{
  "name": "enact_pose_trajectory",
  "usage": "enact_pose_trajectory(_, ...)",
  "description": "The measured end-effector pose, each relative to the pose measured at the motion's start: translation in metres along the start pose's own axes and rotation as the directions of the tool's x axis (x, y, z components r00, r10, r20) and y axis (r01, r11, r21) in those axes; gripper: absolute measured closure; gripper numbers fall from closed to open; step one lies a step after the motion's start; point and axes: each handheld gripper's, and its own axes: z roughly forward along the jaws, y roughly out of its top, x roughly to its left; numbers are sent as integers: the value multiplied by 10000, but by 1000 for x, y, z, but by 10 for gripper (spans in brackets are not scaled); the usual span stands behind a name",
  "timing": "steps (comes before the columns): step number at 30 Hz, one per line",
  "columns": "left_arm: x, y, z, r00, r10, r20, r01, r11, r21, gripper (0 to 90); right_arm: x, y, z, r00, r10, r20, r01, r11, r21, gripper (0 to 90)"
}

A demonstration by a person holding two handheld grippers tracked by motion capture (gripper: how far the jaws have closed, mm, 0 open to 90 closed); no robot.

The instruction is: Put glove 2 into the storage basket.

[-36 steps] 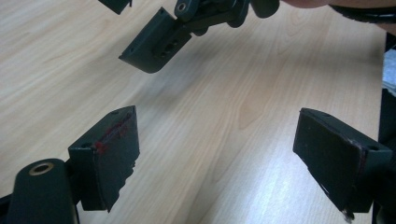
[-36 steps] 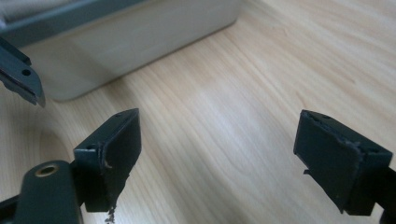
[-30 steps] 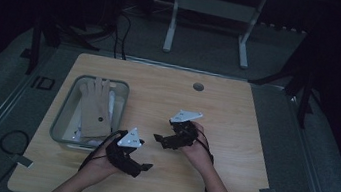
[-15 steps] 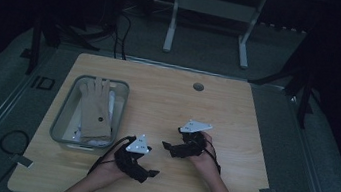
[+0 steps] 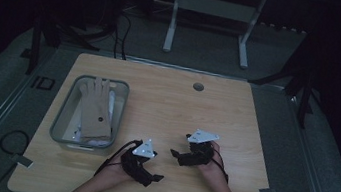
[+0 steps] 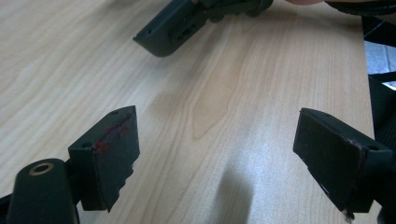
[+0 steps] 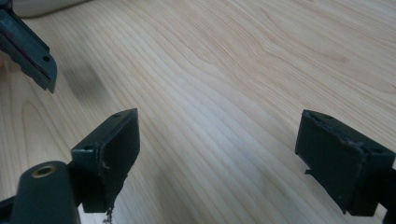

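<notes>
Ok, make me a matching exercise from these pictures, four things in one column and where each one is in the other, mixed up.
Things:
1. glove
2. bin
3. left gripper
4. round hole

Places:
A. far middle of the table
B. near edge, open over bare wood
C. left side of the table
D. lying in the bin

Pairs: 1-D, 2-C, 3-B, 4-A

Your beige fabric glove (image 5: 96, 108) lies flat, fingers pointing away from you, inside the grey metal tray (image 5: 62, 113) at table's left.
</notes>
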Motion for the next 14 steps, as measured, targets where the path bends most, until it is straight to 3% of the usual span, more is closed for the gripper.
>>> enact_pose_trajectory(4, -4, 0, 3, 9993, 355, 87, -356, 9992, 193, 145, -2, -7, -6, 9999, 78, 67, -79, 10000, 11, 137)
enact_pose_trajectory(14, -8, -1, 6, 9982, 576, 173, -580, 9981, 197, 146, -3, -13, -9, 9999, 39, 126, -38, 10000, -69, 137)
